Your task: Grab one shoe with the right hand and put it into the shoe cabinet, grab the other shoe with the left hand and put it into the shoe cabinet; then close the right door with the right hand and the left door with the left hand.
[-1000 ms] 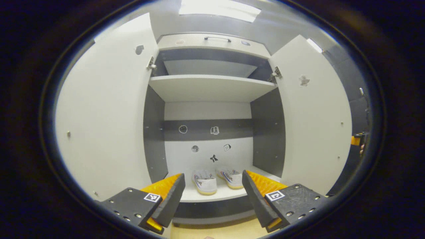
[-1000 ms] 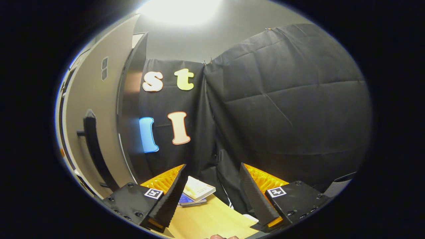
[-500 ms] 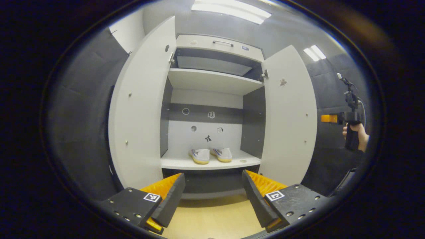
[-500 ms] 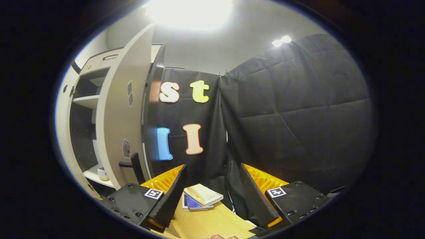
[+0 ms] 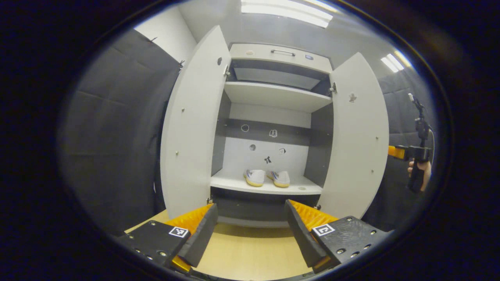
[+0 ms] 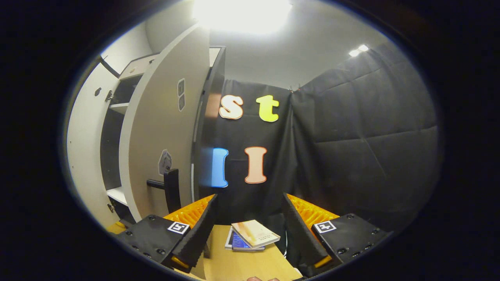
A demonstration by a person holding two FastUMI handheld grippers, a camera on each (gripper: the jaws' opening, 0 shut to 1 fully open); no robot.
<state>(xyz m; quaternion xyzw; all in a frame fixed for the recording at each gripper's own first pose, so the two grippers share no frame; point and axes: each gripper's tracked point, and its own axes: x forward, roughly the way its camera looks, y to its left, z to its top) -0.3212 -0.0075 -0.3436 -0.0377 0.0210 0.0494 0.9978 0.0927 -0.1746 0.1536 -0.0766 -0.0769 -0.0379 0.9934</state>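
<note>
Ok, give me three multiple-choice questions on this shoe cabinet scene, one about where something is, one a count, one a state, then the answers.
1. Where do the white shoes with yellowish soles sit?
A. on the wooden floor
B. on the cabinet's lower shelf
C. on the upper shelf

2. How many shoes are in the tall white shoe cabinet?
A. one
B. two
C. three

3. How do the cabinet doors stand?
A. both shut
B. left shut, right open
C. both open

Answers:
1. B: the pair rests side by side on the lower shelf, seen in the left gripper view.
2. B: two shoes show there.
3. C: the left door and right door both swing out, and the left tool and right tool are open and hold nothing.
</note>
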